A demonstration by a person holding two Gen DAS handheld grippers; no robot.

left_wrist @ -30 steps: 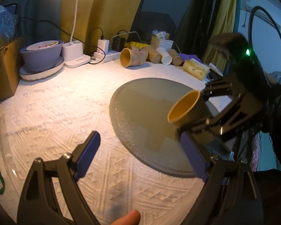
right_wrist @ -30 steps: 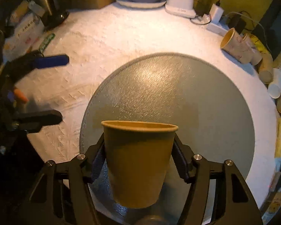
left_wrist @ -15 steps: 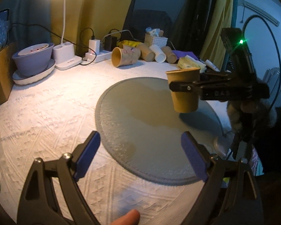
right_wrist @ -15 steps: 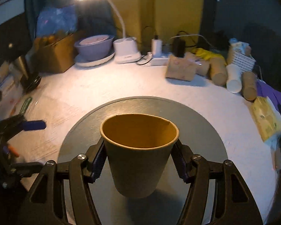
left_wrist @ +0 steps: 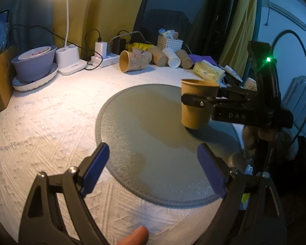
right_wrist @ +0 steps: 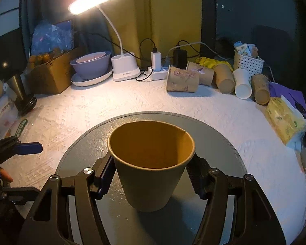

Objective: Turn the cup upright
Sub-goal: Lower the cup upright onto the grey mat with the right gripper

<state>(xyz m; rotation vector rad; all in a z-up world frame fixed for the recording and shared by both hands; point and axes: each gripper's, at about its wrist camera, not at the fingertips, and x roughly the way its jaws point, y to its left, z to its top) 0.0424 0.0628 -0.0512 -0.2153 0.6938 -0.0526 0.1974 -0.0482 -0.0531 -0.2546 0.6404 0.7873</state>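
Your right gripper [right_wrist: 151, 175] is clamped on the cup [right_wrist: 151, 163], axis vertical, mouth up, base at or just above the mat [right_wrist: 214, 138]. Left gripper [left_wrist: 153, 169] spread apart, empty, further off.

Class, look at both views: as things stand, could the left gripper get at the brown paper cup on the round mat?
Probably not cleanly. The left gripper is open with bare round mat ahead, but the right gripper is shut on the brown paper cup, its fingers covering both sides of the wall.
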